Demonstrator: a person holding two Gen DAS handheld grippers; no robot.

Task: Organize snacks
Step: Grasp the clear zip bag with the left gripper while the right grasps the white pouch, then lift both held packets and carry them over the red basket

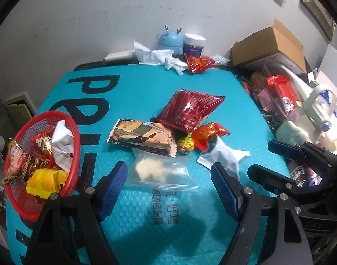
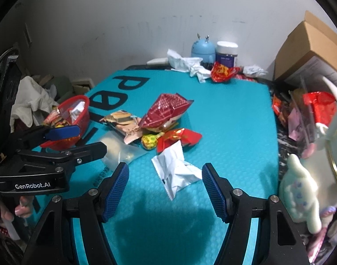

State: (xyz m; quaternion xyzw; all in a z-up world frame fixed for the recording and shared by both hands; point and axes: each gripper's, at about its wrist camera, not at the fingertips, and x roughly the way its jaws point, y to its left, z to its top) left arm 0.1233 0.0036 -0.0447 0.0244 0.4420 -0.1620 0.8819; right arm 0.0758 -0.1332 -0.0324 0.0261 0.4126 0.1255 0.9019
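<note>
Hovering left hand-held gripper [image 1: 168, 190] agape | clear packet [image 1: 161, 172] | basket [image 1: 69, 123]

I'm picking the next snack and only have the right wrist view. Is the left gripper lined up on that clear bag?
Observer: Yes. In the left wrist view the clear bag lies on the mat between the fingers of the open left gripper, not yet clamped.
Operator: And what's in the near end of the red basket? The left gripper blocks it for me.
Observer: A yellow packet lies there, against the near rim of the red basket.
</note>
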